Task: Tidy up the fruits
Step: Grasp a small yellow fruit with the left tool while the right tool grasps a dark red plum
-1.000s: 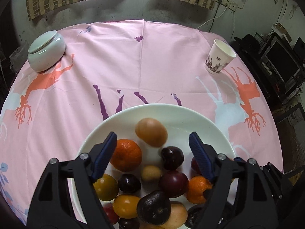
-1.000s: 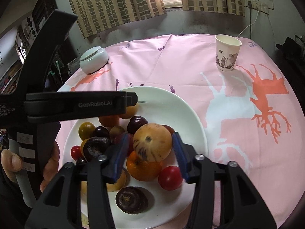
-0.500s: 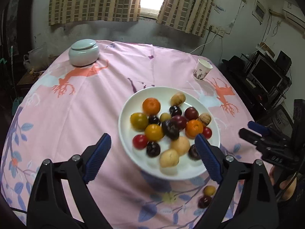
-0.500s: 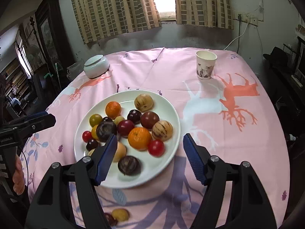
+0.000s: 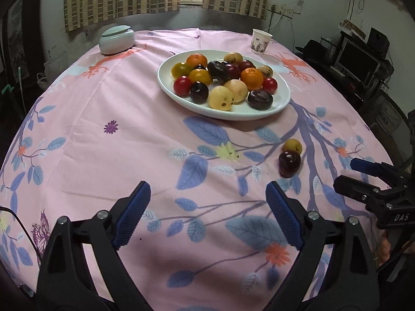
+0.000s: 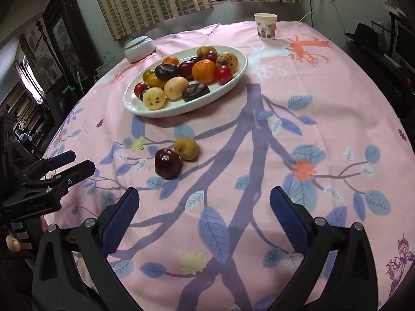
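Observation:
A white plate piled with several fruits (oranges, dark plums, red, yellow and pale ones) stands far out on the pink floral tablecloth. Two loose fruits lie on the cloth nearer me: a dark red plum and, touching it, a small yellow-brown fruit. My left gripper hovers open and empty over bare cloth, left of the pair. My right gripper is just short of them, its jaws opening with nothing between them.
A pale green lidded jar and a paper cup stand at the table's far side. Dark furniture with monitors lines the right wall. A hand grips the left tool's handle.
Both grippers have drawn back from over the plate toward the table's near edge. The right one let go of a mottled fruit, which stayed on the plate. Both pairs of jaws widened.

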`<state>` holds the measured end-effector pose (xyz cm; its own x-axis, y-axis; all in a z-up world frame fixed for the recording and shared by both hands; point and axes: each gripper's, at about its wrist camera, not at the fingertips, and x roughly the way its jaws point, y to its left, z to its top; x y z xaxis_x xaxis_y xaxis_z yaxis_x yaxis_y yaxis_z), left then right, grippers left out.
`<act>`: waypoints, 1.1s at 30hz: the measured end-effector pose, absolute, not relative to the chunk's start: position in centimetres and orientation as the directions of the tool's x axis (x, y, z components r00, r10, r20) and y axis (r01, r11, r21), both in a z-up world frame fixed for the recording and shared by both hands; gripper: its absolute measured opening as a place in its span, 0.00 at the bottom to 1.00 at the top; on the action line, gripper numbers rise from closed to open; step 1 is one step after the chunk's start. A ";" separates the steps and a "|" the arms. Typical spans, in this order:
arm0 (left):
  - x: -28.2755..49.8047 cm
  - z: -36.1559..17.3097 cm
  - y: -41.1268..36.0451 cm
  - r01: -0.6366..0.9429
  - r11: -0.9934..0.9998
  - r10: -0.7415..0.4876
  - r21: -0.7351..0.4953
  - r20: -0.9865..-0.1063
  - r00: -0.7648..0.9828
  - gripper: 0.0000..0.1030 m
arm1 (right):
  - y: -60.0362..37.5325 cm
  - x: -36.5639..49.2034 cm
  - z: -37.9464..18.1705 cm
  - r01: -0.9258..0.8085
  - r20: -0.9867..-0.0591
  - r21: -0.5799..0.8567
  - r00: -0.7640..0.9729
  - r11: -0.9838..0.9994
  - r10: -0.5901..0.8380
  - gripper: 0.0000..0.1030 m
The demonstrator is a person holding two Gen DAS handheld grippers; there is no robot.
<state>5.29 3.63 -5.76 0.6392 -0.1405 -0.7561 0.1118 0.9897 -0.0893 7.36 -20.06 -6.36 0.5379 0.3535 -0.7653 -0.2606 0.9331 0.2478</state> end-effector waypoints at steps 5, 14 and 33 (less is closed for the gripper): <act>4.5 -6.0 4.2 0.093 0.990 -0.138 -0.102 -0.759 0.636 0.90 | -17.8 6.8 -5.9 -0.346 -0.708 0.312 0.536 0.885 0.460 0.81; 3.9 -6.0 6.2 0.051 0.992 -0.124 -0.120 -0.757 0.641 0.90 | -14.3 10.1 -8.2 -0.329 -0.777 0.249 0.493 0.911 0.391 0.47; 11.2 -7.2 -5.4 0.234 0.966 -0.222 -0.110 -0.816 0.534 0.92 | -24.3 6.9 -7.1 -0.183 -0.725 0.285 0.600 0.941 0.337 0.28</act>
<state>11.17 -5.44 -7.24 0.5344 -0.2218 -0.8156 0.2335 0.9661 -0.1097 6.88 -24.31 -7.05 0.6003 0.3367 -0.7254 -0.1832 0.9408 0.2851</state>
